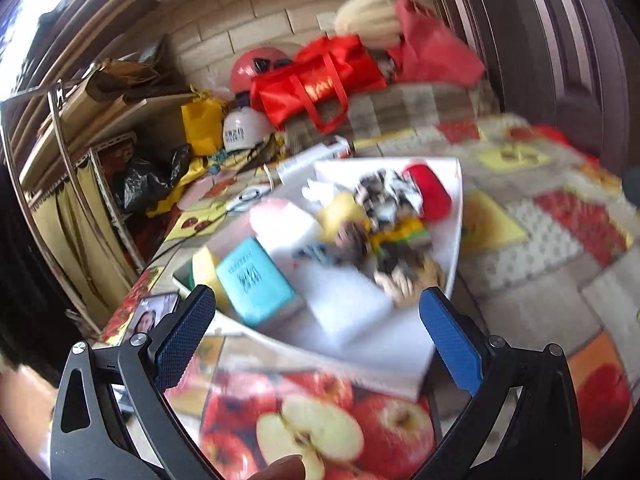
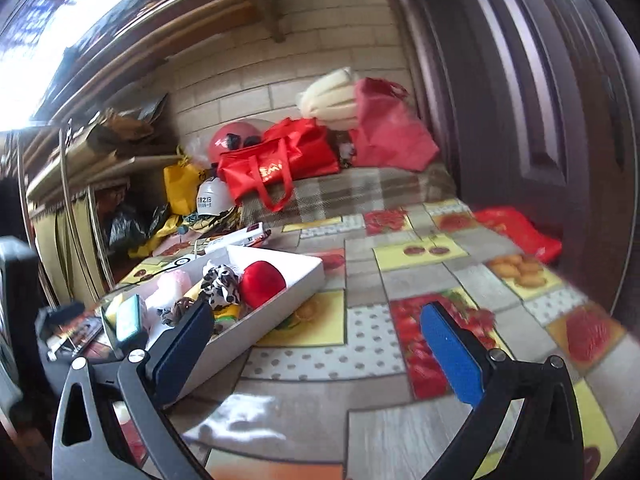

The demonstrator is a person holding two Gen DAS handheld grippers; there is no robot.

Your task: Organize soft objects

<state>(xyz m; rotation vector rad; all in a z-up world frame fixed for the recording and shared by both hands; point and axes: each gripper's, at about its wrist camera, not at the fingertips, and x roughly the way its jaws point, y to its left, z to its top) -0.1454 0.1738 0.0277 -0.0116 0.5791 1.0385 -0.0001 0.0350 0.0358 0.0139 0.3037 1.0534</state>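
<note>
The white box (image 1: 448, 240) of soft objects lies on the fruit-print tablecloth (image 2: 420, 280). Just before its near edge the left gripper (image 1: 316, 320) is held wide open, empty. Right of the box, over bare cloth, the right gripper (image 2: 320, 332) is spread fully, empty.

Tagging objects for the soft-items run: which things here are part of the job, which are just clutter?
Job:
- white tray
- red plush ball
- black-and-white plush
- teal sponge block
- pink foam piece
- left gripper and right gripper, both open, empty

Clutter:
- red tote bag
- white helmet
- yellow bag
- fruit-print tablecloth
</note>
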